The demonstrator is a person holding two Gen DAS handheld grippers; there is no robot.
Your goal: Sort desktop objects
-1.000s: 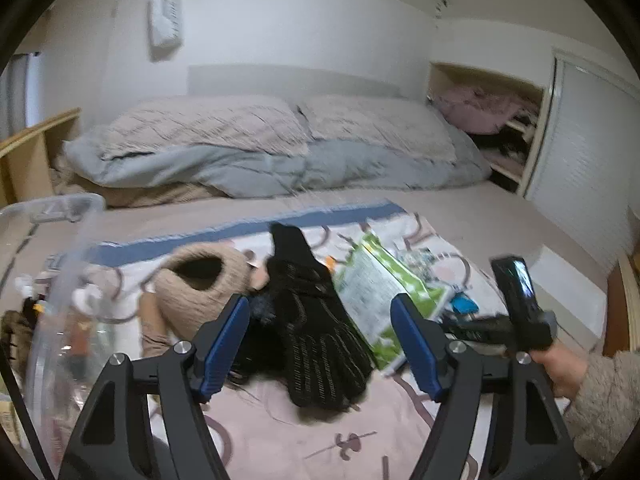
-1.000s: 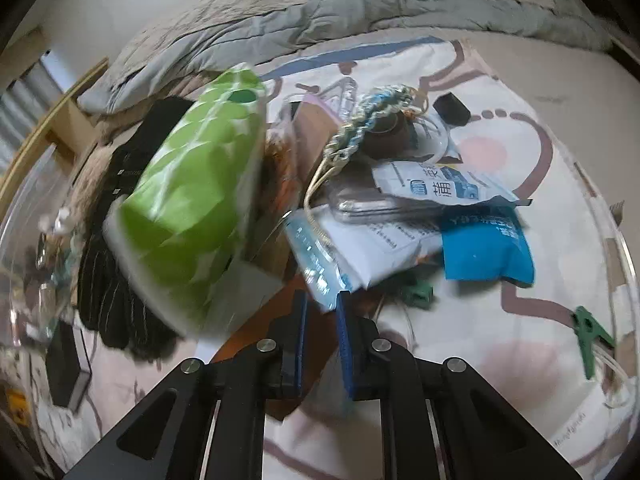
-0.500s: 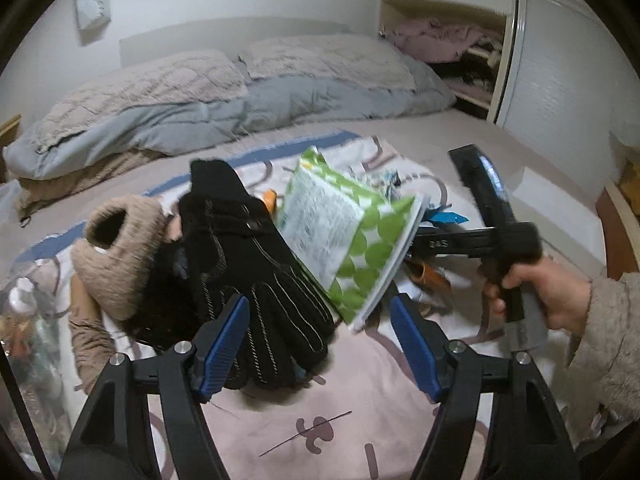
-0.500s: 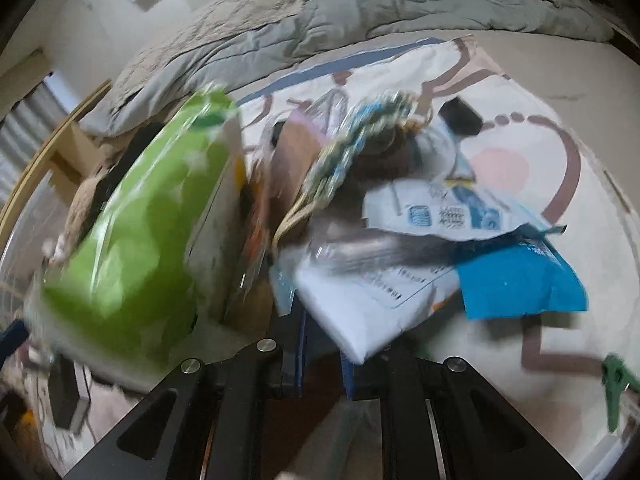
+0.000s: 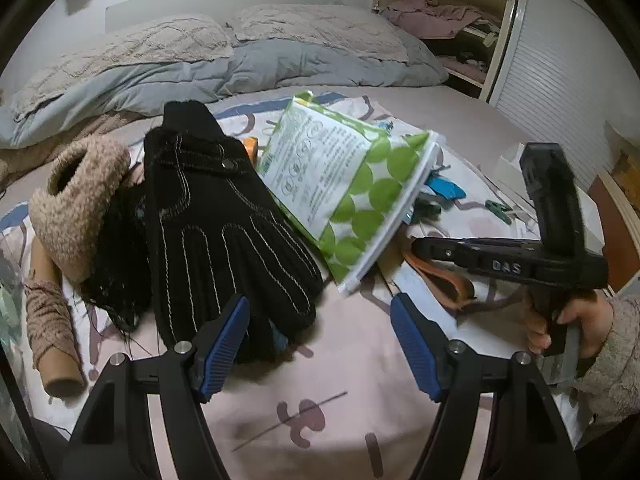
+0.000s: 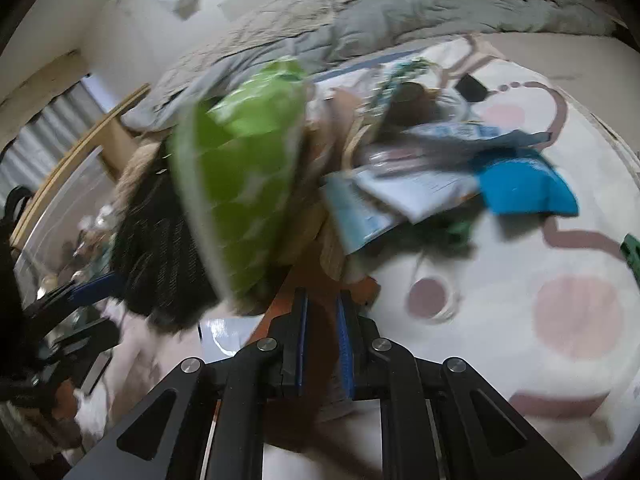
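My left gripper (image 5: 320, 336) is open and empty, just in front of a black glove (image 5: 224, 224). A green-dotted white pouch (image 5: 344, 188) leans tilted over the pile; it also shows in the right wrist view (image 6: 244, 200), blurred. My right gripper (image 6: 322, 312) is shut on a brown-orange strap-like item (image 6: 316, 280), which also shows in the left wrist view (image 5: 440, 276). The right gripper's body (image 5: 520, 264) shows in the left wrist view, low over the blanket.
A tan fleece slipper (image 5: 76, 200), a cardboard tube (image 5: 52, 332), blue packets (image 6: 524, 184) and green clips (image 5: 498, 210) lie on the patterned blanket (image 5: 320, 420). A clear bin (image 6: 60, 216) stands at the left. Pillows and a duvet (image 5: 240, 60) lie behind.
The right gripper has pulled the brown strap-like item back and up, tipping the green pouch further up. The left gripper has moved closer to the glove and stayed open.
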